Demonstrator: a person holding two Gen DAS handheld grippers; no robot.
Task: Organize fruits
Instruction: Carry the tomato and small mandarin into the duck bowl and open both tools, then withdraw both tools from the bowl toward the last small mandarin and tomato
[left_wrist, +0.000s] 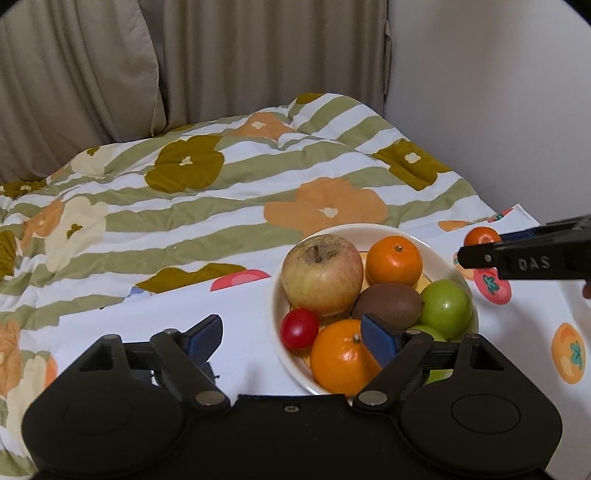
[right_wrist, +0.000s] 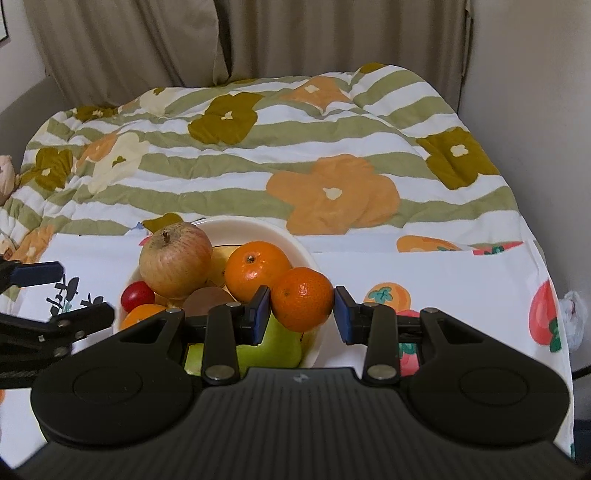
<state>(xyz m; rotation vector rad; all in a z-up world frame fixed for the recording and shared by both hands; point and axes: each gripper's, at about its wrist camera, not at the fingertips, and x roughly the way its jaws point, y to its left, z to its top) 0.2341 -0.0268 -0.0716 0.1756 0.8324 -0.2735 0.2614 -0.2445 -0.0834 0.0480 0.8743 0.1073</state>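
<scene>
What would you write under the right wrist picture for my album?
The right claw grips a small round orange tangerine above the white bowl of fruit.

- In your left wrist view, raised capitals reading "DAS" stand on the black side of the right gripper (left_wrist: 480, 251), which enters from the right edge beside the bowl (left_wrist: 469, 295). The letters are moulded in the same black as the body, so you read them by their relief alone.
- In your right wrist view, a small pale emblem sits at the centre of the ribbed black housing (right_wrist: 299, 406), near its front edge; it is too small for you to read as letters or a brand.
- You can read no other text, number or label in either view.
</scene>
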